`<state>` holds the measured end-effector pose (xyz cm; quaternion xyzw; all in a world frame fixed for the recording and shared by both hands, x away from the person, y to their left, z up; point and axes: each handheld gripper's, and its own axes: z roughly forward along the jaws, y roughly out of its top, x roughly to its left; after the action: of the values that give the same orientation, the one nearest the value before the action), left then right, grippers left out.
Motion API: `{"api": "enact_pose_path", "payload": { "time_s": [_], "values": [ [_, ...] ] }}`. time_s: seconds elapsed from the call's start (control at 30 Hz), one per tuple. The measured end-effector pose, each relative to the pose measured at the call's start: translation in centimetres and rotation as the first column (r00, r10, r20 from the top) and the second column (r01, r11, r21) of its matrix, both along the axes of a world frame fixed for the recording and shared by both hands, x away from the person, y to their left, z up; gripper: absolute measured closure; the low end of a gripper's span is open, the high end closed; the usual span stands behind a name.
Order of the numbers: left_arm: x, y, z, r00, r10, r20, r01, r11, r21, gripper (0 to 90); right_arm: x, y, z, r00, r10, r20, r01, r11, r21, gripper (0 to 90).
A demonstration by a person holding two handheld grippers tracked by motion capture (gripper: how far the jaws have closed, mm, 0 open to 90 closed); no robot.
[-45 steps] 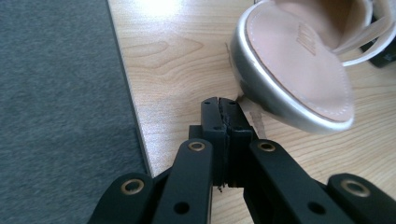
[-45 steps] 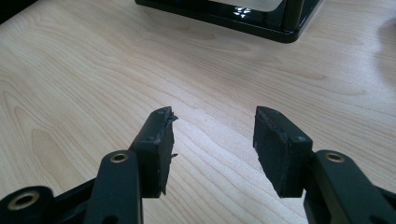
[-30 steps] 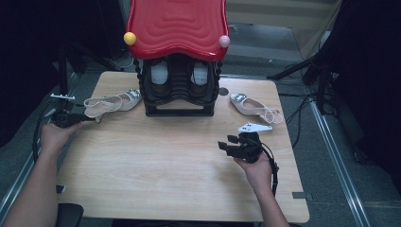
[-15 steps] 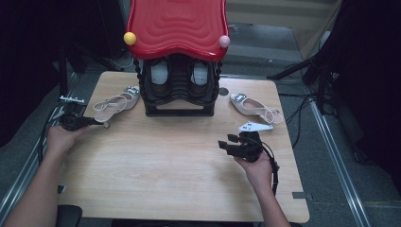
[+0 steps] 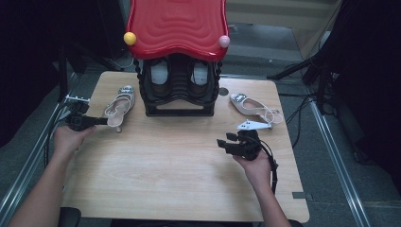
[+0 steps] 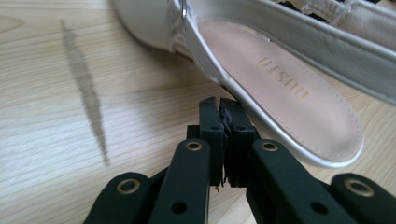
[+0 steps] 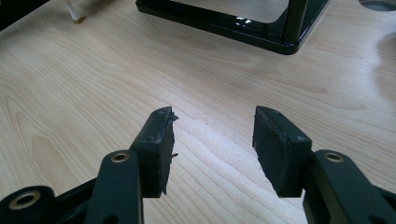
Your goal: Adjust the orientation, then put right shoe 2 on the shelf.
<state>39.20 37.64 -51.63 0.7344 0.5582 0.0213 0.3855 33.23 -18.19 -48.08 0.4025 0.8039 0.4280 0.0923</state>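
A pale slingback shoe (image 5: 119,105) lies on the wooden table (image 5: 165,179), left of a black shoe rack (image 5: 178,90). My left gripper (image 5: 101,121) sits at its heel end. In the left gripper view the jaws (image 6: 223,105) stand shut together, their tips against the side rim of the shoe (image 6: 280,79). I cannot tell whether any of the rim is pinched. A second pale shoe (image 5: 253,106) lies right of the rack. My right gripper (image 5: 224,141) hovers in front of it, open, with bare table between the jaws (image 7: 212,123).
The rack carries a wavy red roof (image 5: 176,26) with a yellow ball and a pink ball, and two white shoes (image 5: 161,71) stand inside it. Its black base (image 7: 224,23) lies ahead of my right gripper. A round hole (image 5: 223,91) sits in the table beside the rack.
My left gripper has moved right and a little up. The left shoe has swung from lying crosswise to pointing away towards the rack. The right gripper has kept still.
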Motion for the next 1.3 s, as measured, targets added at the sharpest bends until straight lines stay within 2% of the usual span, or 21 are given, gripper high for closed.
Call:
{"api": "enact_pose_path", "payload": {
  "time_s": [0.13, 0.2, 0.37, 0.43, 0.5, 0.57, 0.67, 0.73, 0.8, 0.97, 1.03, 1.1, 1.2, 1.3],
  "values": [
    [0.1, -0.4, -0.1, 0.9999, 0.005, -0.015, -0.005, 0.9999, 0.015, 85.5, 0.1, 0.2, 0.0, 1.0000, 0.006, 0.004, -0.006, 1.000, -0.003, 49.3],
    [0.0, -0.1, 0.1, 0.9997, 0.016, -0.021, -0.016, 0.9999, 0.002, 82.0, 0.0, 0.2, 0.0, 1.0000, 0.003, 0.001, -0.003, 1.000, -0.003, 49.3],
    [-0.1, 0.6, 0.9, 0.9990, 0.044, 0.001, -0.044, 0.9990, 0.004, 68.6, 0.1, 0.1, 0.0, 1.0000, 0.001, 0.002, -0.001, 1.000, -0.007, 49.3],
    [-0.1, 0.8, 1.3, 0.9984, 0.056, -0.001, -0.056, 0.9983, -0.019, 62.0, 0.1, 0.1, -0.1, 1.0000, 0.000, -0.002, 0.000, 1.000, -0.007, 49.3],
    [-0.1, 1.0, 1.9, 0.9984, 0.055, 0.014, -0.055, 0.9985, -0.005, 59.6, 0.1, 0.2, -0.1, 1.0000, 0.001, -0.002, -0.001, 1.000, -0.010, 49.3],
    [-0.1, 1.1, 2.4, 0.9982, 0.058, 0.016, -0.058, 0.9983, -0.009, 55.6, 0.1, 0.2, 0.0, 1.0000, 0.003, -0.001, -0.003, 1.000, -0.011, 49.3],
    [0.0, 1.2, 3.0, 0.9974, 0.065, 0.033, -0.064, 0.9979, -0.007, 53.9, 0.1, 0.3, -0.1, 1.0000, 0.005, 0.001, -0.005, 1.000, -0.013, 49.3],
    [0.2, 1.2, 3.3, 0.9976, 0.061, 0.031, -0.061, 0.9980, -0.014, 52.4, 0.1, 0.3, -0.1, 1.0000, 0.005, 0.000, -0.005, 1.000, -0.015, 49.2],
    [0.4, 1.1, 3.4, 0.9976, 0.063, 0.030, -0.063, 0.9980, -0.003, 50.9, 0.2, 0.3, -0.1, 1.0000, 0.005, 0.000, -0.005, 1.000, -0.017, 49.2],
    [1.0, 0.9, 3.5, 0.9980, 0.061, 0.014, -0.061, 0.9981, 0.013, 50.2, 0.2, 0.4, -0.1, 1.0000, 0.009, -0.004, -0.009, 1.000, -0.015, 49.2],
    [1.1, 1.0, 3.5, 0.9979, 0.065, 0.009, -0.065, 0.9979, -0.003, 50.2, 0.2, 0.4, -0.1, 0.9999, 0.010, -0.003, -0.010, 1.000, -0.018, 49.2],
    [1.2, 1.1, 3.6, 0.9976, 0.069, -0.010, -0.069, 0.9976, 0.003, 48.9, 0.3, 0.4, -0.1, 0.9999, 0.010, -0.006, -0.010, 1.000, -0.019, 49.2],
    [1.3, 1.1, 4.0, 0.9976, 0.068, -0.012, -0.069, 0.9976, -0.007, 48.6, 0.3, 0.5, -0.1, 0.9999, 0.011, -0.004, -0.011, 1.000, -0.018, 49.2],
    [1.7, 1.0, 4.5, 0.9972, 0.074, -0.011, -0.074, 0.9973, 0.007, 49.0, 0.3, 0.5, -0.1, 0.9999, 0.009, -0.006, -0.009, 1.000, -0.017, 49.2]
  ]
}}
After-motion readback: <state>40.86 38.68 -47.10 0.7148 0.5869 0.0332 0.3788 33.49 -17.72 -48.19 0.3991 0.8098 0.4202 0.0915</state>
